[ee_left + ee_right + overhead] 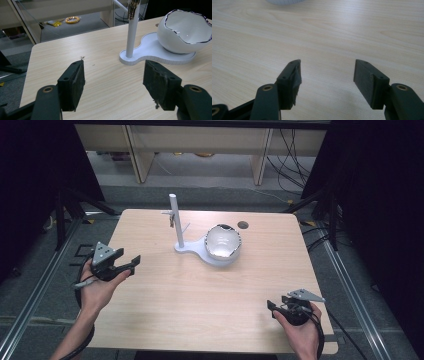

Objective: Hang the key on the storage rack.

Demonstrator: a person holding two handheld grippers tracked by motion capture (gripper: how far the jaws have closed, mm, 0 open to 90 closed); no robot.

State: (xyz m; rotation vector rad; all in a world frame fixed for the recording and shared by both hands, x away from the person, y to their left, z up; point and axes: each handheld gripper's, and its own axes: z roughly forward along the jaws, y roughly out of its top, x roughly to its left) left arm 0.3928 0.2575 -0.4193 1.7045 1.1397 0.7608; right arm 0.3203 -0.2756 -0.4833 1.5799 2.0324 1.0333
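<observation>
Dark curtained room, grey floor, pale shelving at 12 o'clock behind a light wood bench [200,305].

Left gripper [129,263], at 9 o'clock on the bench: held in a hand [97,285] just inside the left edge, tips pointing toward 3 o'clock. In its own view the jaws stand wide apart with nothing between them; the pads look worn and frayed at the edges. They aim across bare wood toward the stand.

Centre, roughly 12 o'clock: a white stand [200,251] with a flat two-lobed base. A thin post [176,220] rises from the left lobe, with small pegs off its side. Something striped dark and gold hangs near the post's top in the left gripper view; too cropped to name. On the right lobe sits a white bowl [223,241] shaped like a cracked eggshell, with a dark jagged rim and its mouth tilted toward the person. A small dark disc [243,224] lies near it at 1 o'clock.

Right gripper [272,306], at 5 o'clock near the front edge: also spread wide and empty, low over bare wood, well apart from the stand.

Judgement: the reach has not begun in earnest; the left gripper is better lined up with the post and bowl. To do it well, come in level and keep the opening wide until the jaws straddle the target. Approach the bowl from its smooth side, not the jagged rim. The bowl looks glossy and the pads are worn, so close slowly and check for slip before lifting. Avoid knocking the post; the base looks light.
</observation>
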